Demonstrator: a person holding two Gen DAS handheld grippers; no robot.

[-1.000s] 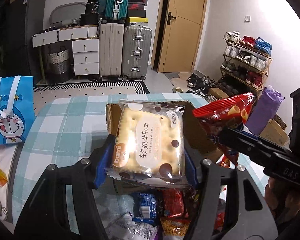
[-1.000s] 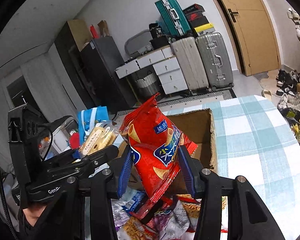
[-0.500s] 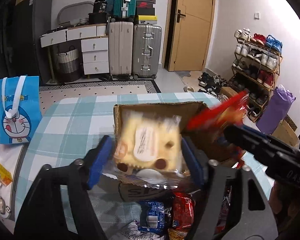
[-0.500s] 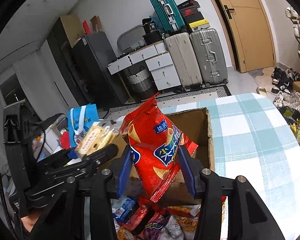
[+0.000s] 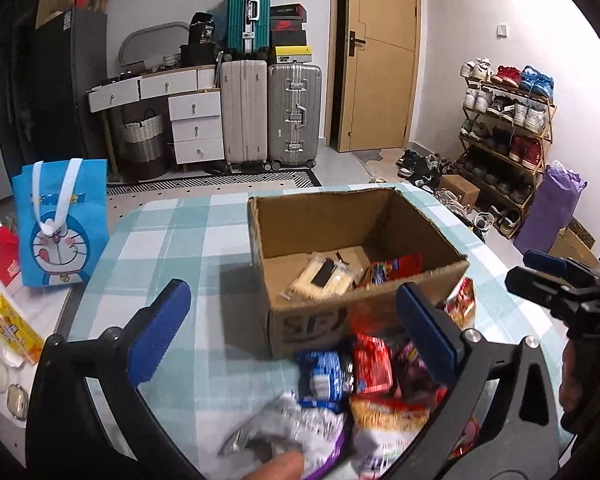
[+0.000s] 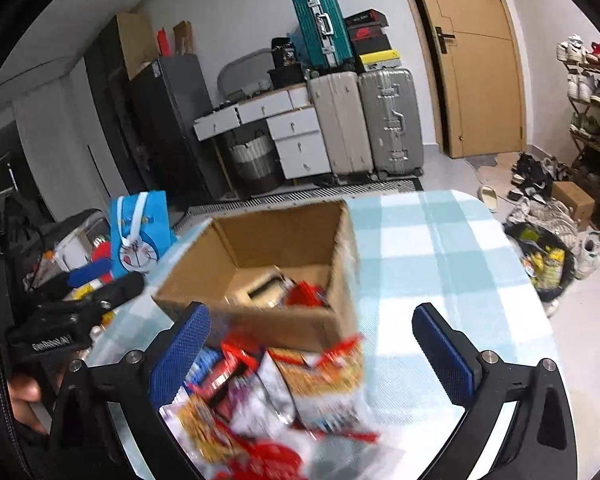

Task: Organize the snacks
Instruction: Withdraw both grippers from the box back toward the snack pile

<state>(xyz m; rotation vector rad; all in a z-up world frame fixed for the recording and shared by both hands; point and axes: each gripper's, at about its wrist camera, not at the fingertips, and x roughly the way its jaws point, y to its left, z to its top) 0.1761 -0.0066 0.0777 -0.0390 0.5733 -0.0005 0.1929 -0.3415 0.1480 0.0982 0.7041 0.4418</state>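
Left wrist view: left gripper (image 5: 292,328) jaws just opened wide, nothing between blue pads. Pale cracker packet (image 5: 322,278) and red chip bag (image 5: 394,269) lie inside open brown cardboard box (image 5: 300,320) on blue-white checked tablecloth (image 5: 188,248). Loose snack pile (image 5: 364,384) just in front of box.

Right wrist view: right gripper (image 6: 312,350) jaws just opened wide, empty, above snack pile (image 6: 276,392). Box (image 6: 300,328) just beyond; both packets inside, blurred.

The left wrist camera looked forward and down between its fingers (image 5: 162,330), close above the snack pile (image 5: 364,384), toward the cardboard box (image 5: 308,324) just beyond. The right wrist camera looked the same way from the box's (image 6: 260,324) other side, equally near. Both shared the box, the checked tabletop (image 5: 180,236) and the suitcases (image 6: 388,120) behind it.
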